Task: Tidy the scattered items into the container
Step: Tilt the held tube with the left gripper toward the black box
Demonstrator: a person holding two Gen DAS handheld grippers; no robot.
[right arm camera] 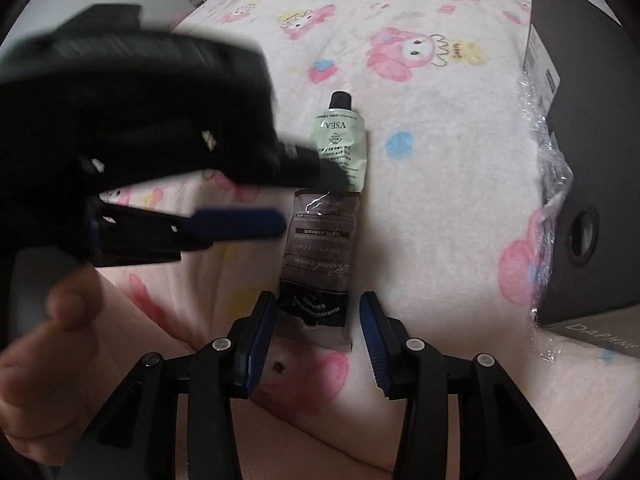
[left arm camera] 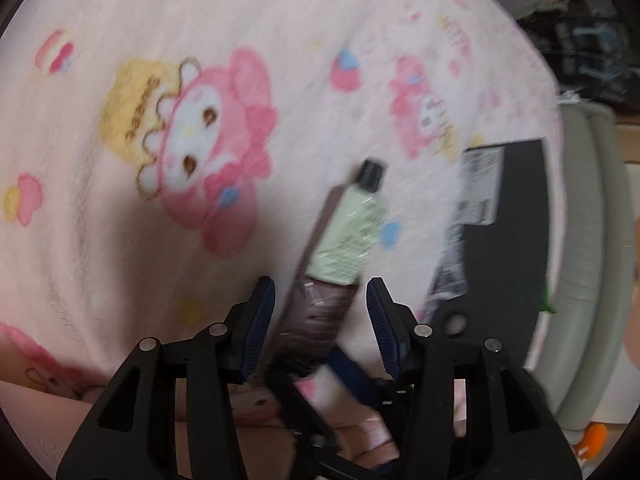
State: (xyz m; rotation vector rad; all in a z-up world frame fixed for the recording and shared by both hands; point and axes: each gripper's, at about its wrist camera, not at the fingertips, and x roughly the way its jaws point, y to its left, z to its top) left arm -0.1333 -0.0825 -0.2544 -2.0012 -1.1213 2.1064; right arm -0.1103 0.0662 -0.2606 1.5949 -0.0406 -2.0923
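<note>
Both grippers over the bed, pink cartoon-print blanket [right arm camera: 440, 152] under everything.

Left gripper [left arm camera: 321, 316]: jaws wide open, nothing clamped. Brown tube [left arm camera: 320, 312] sits in the gap between the blue pads [left arm camera: 260, 320], no pad contact visible. Frame is motion-blurred so can't tell the exact clearance. Green tube [left arm camera: 356, 236] lies just ahead of the jaws, black cap [left arm camera: 371, 174] pointing away from cam.

Right gripper [right arm camera: 318, 320]: also wide open, empty. Near end of brown tube [right arm camera: 320, 264] sits between its pads, gap on both sides, flat crimped tail closest to cam. Green tube [right arm camera: 342, 148] lies beyond it, "VSEA" print, black cap [right arm camera: 340, 101] at the far end. The 2 tubes lie roughly in line, end to end, touching or slightly overlapping where they meet.

In right wrist view the left gripper [right arm camera: 304, 196] comes in from the left, blurred; its upper finger covers the lower edge of the green tube, lower blue pad [right arm camera: 240, 222] just beside the brown tube's side. Person's hand [right arm camera: 52, 332] low left in that view.

Container: black box [right arm camera: 580, 128] at right edge in both views, round hole [right arm camera: 584, 236] in its side, white label [left arm camera: 478, 188], crinkled clear wrap [right arm camera: 548, 160] along its near side. Well apart from both tubes, neither tube in it.
</note>
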